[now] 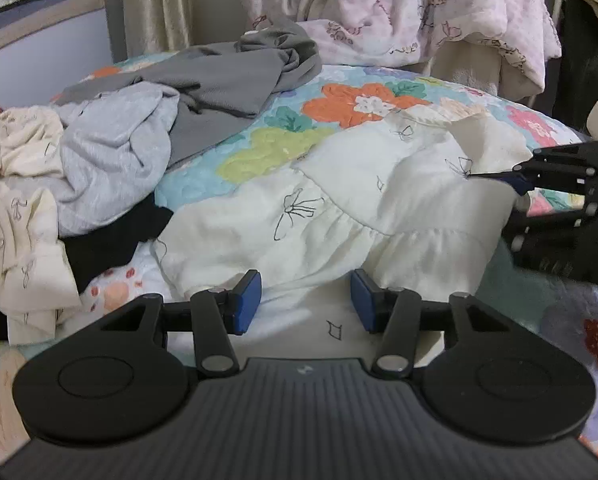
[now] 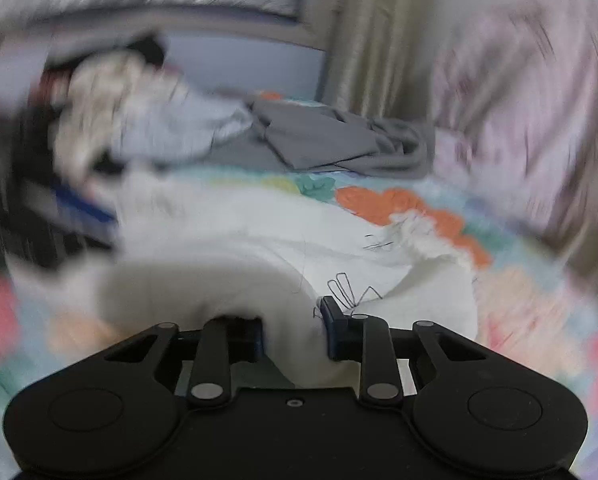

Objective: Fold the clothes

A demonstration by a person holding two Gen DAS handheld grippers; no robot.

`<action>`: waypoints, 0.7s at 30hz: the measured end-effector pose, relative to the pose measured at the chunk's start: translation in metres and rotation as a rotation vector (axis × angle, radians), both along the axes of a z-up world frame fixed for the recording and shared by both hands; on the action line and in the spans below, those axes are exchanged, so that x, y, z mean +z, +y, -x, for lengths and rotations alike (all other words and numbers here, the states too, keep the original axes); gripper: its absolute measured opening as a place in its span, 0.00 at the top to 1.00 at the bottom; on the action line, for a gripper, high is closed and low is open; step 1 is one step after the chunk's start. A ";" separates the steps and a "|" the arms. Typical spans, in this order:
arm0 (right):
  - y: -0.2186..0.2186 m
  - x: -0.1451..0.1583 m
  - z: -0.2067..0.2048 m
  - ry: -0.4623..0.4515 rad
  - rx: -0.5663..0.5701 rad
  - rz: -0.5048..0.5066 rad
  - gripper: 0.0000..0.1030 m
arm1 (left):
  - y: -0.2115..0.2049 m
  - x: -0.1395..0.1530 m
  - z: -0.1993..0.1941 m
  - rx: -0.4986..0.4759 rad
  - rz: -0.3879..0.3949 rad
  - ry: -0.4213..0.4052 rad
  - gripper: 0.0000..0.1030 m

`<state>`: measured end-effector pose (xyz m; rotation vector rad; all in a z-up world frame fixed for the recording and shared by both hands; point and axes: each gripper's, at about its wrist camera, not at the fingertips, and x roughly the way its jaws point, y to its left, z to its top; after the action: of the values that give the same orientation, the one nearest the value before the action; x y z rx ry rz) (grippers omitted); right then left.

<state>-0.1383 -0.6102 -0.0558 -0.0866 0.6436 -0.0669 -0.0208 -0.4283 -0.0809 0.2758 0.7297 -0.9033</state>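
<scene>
A home bedroom: a bed (image 1: 379,92) under a bright floral quilt, heaped with loose clothes (image 1: 111,152), beige curtains (image 1: 159,4) hanging behind it.

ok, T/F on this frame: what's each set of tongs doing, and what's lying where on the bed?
1. The right tongs have white garment fabric bunched between their pads. True.
2. The left tongs are clamped shut on a grey shirt. False: the pads stand apart over the white garment, nothing pinched.
3. A dark grey garment lies farther back on the floral quilt. True.
4. The white garment is plain, without print. False: it carries thin black line drawings.
5. A pile of clothes sits to the left in the left wrist view. True.
</scene>
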 end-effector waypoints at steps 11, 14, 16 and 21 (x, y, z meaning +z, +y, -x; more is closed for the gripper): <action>0.031 0.035 0.025 -0.109 0.136 -0.025 0.74 | 0.031 0.009 0.030 0.029 0.110 -0.024 0.55; 0.041 0.048 0.031 -0.147 0.164 -0.077 0.74 | 0.050 0.023 0.039 0.116 0.182 -0.019 0.54; 0.055 0.052 0.034 -0.163 0.213 -0.063 0.74 | 0.069 0.029 0.046 0.169 0.249 0.009 0.54; 0.070 0.071 0.047 -0.194 0.336 -0.245 0.74 | 0.112 0.050 0.066 0.229 0.316 0.041 0.54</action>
<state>-0.1858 -0.5402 0.0148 0.0488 0.4324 0.3239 -0.0867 -0.3162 -0.0310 -0.1044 0.6304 -0.7929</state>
